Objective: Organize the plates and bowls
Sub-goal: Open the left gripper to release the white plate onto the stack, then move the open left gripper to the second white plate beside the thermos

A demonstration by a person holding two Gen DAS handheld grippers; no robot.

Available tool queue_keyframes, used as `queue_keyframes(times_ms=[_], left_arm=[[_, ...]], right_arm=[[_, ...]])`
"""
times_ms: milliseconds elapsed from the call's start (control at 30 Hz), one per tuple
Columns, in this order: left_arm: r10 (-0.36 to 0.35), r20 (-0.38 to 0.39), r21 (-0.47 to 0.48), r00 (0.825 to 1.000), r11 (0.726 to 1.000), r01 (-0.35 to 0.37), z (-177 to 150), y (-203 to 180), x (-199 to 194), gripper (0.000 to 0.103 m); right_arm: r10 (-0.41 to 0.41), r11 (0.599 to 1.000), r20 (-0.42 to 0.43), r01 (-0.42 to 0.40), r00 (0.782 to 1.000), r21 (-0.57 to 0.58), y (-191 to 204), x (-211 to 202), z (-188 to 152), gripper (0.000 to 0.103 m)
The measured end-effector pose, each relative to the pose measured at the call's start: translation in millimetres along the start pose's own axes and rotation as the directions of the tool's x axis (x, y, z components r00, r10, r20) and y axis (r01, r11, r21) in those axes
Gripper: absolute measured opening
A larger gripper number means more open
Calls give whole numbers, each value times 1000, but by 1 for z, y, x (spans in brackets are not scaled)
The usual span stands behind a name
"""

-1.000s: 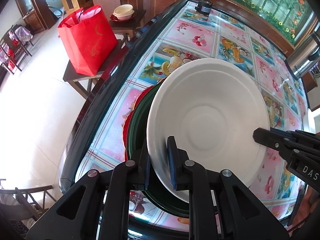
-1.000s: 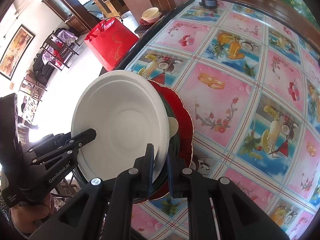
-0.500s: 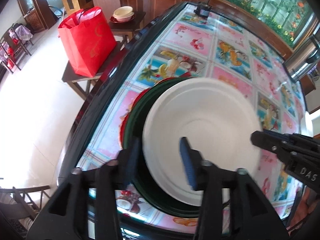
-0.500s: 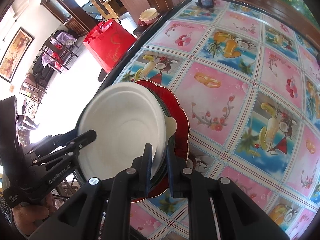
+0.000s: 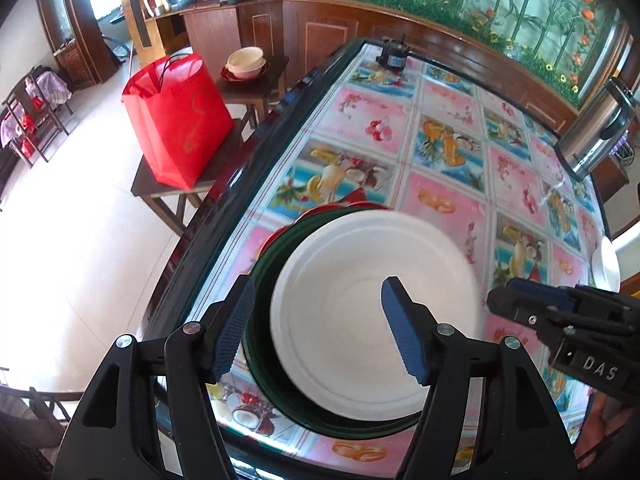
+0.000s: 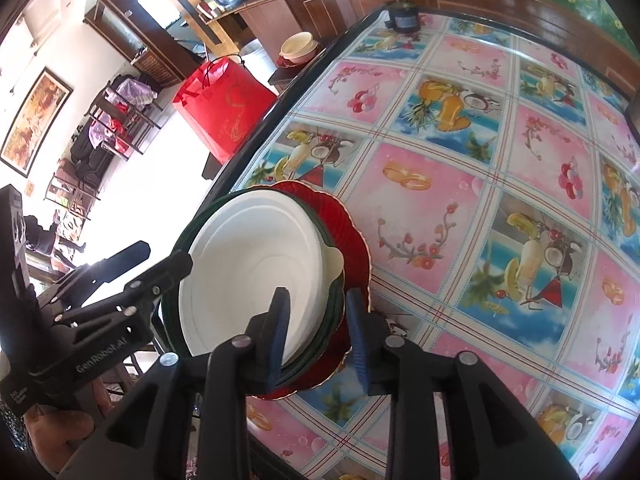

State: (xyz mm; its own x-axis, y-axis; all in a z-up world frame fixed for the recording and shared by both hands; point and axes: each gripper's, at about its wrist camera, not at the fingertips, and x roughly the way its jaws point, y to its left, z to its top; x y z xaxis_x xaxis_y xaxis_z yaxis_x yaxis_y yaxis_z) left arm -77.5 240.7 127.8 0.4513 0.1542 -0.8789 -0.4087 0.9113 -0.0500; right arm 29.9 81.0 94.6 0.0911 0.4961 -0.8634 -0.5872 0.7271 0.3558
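A white plate (image 5: 372,312) lies on top of a dark green plate (image 5: 264,264), which lies on a red scalloped plate (image 6: 352,240), near the table's left edge. The stack shows in the right wrist view too, with the white plate (image 6: 256,264) uppermost. My left gripper (image 5: 320,324) is open, its fingers spread over the near rim of the stack and apart from it. My right gripper (image 6: 316,332) is open, its fingers on either side of the stack's right rim, not clamping it.
The table (image 5: 440,128) has a fruit-pattern cloth and a dark raised edge. A red bag (image 5: 176,116) stands on a stool to the left. A bowl stack (image 5: 244,64) sits on a side table. A steel kettle (image 5: 592,136) and another white plate (image 5: 604,264) are at the right.
Both grippers have let go of the white plate and opened. The plate has dropped flat onto the green plate. Both grippers have pulled back a little.
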Motion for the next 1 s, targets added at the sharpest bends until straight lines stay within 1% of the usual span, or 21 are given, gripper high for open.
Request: queue_keyframes(times_ms=[200,267,433,567,667,767,1000], left_arm=[[-30,5,65,1000,997,30,6,-34,-1,67],[-41,5,90,999,995,40,7,-47,-1,67],[-81,-4,167,997,983,81,11,-91,3,67],[-119,-8,236,993,965,117,13,-132,5,67],[-149,-14,284,989,948,147,14,-165,7,67],[-175,-28,332,984,927,175,13,-198,10,67],[-223,-73,423,972,876,232,7,-274,20,66]], right_arm=[[-13,999,19,13,1000,40,-21,-12,-6,29],[-23,997,24,21,999,69,-34,-17,-11,31],[-65,987,46,57,997,152,-75,-38,-25,32],[-106,969,69,88,992,230,-112,-61,-41,32],[-138,948,81,108,987,298,-142,-77,-53,33],[-171,923,89,129,981,363,-173,-94,-67,34],[-237,863,91,167,967,476,-231,-123,-97,37]])
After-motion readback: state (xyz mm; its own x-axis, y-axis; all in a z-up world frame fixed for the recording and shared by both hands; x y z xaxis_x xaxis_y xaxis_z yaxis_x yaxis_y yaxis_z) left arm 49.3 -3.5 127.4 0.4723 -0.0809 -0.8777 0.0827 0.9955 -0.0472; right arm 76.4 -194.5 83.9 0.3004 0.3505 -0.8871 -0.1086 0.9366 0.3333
